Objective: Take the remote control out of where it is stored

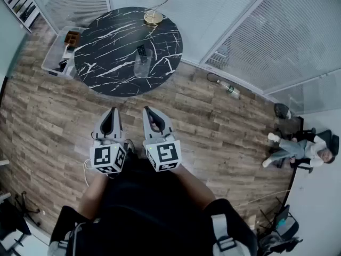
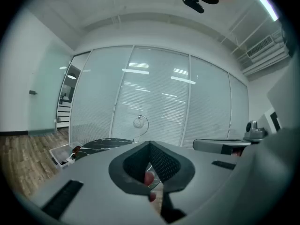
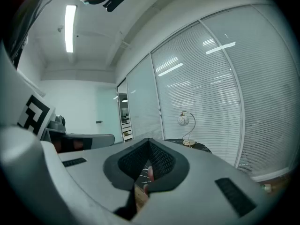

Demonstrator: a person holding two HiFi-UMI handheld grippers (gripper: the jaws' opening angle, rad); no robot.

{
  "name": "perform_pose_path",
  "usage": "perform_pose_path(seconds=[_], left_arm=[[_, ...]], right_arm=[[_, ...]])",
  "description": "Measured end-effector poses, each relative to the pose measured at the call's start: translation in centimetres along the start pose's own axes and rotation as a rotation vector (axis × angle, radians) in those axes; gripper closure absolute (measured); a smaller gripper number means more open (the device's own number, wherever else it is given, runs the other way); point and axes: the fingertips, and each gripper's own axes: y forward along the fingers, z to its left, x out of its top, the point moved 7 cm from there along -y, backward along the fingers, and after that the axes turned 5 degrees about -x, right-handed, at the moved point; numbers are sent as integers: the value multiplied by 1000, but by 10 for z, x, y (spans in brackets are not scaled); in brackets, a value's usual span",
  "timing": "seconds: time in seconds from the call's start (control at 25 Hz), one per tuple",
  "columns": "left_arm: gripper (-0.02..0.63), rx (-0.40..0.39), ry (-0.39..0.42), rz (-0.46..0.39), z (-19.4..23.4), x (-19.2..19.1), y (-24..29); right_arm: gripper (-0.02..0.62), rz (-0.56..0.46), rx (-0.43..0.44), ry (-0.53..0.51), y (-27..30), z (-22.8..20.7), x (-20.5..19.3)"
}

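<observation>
1. Currently both claws are shut with nothing in them. The left claw [image 1: 112,110] and the right claw [image 1: 147,110] have their tips together, sit side by side, and point nearly level.
2. The remote control [image 1: 141,50] is well ahead of both claws, across a strip of wooden floor [image 1: 213,127]. It sits on the round black marbled surface [image 1: 106,63], slightly nearer the right claw's line.
3. It seems to sit in a clear holder [image 1: 143,68], but it is too small to be sure how deep.
4. A lamp [image 1: 153,17] stands beyond the remote. A clear bin [image 1: 53,60] lies off to the left claw's side, against the surface.
5. Handling, as a judgement: the remote is likely light, rigid plastic with a smooth and rather slippery shell.
6. Best hold: across the narrow width, on the end that stands clear of the holder, pads on the flat sides.
7. Risk: a light holder may lift or tip with the remote, so the spare claw could steady it.
</observation>
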Motion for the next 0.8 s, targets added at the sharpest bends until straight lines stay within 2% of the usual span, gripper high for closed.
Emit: perform_pose_path(seconds=[0.8], left_arm=[[598, 10, -8, 7, -9, -4, 8]], right_arm=[[594, -8, 28, 12, 3, -11, 0]])
